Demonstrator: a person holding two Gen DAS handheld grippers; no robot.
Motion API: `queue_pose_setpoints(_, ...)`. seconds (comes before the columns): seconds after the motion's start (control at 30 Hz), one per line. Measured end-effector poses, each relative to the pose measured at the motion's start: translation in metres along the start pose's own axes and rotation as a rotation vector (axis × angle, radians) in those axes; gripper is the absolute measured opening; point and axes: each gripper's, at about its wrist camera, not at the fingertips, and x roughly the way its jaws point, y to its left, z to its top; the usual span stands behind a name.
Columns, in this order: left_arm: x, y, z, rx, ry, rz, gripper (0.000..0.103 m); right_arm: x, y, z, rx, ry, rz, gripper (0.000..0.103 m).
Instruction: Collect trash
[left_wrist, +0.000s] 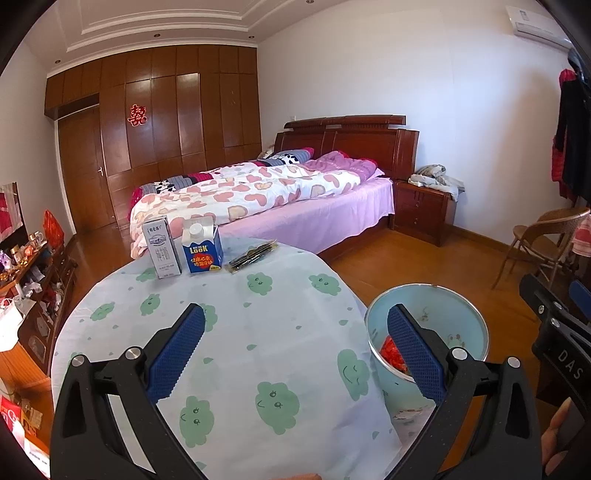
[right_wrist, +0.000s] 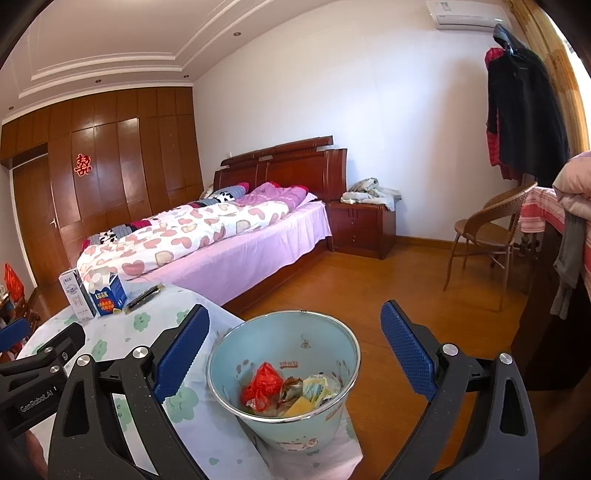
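Pale blue bin (right_wrist: 284, 369) holds red wrapper (right_wrist: 263, 384) and mixed packets; two cartons (right_wrist: 94, 291) stand at ten o'clock; left gripper (left_wrist: 295, 354) and right gripper (right_wrist: 295, 354) gape, empty.

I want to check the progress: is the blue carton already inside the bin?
No, the blue carton stands upright on the table beside the white carton, apart from the bin.

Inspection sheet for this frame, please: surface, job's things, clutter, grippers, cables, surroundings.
Surface: table under a cloud-print cloth.
Job's things: white carton, blue carton and dark wrapper at the far edge; bin holds wrappers.
Clutter: nothing seen on the table.
Grippers: left gripper and right gripper, jaws open, nothing between them.
Cables: nothing seen.
Surroundings: bed, wardrobe, chair.
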Motion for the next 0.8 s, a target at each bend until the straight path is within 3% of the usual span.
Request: queue_pose_setpoints(0.8, -0.0028, -0.0001, 0.0005, 0.007, -0.012, 0.001, 0.097, 0.0016, -0.0021, -0.0011, 0.009, 0.011, -0.006, 0.092)
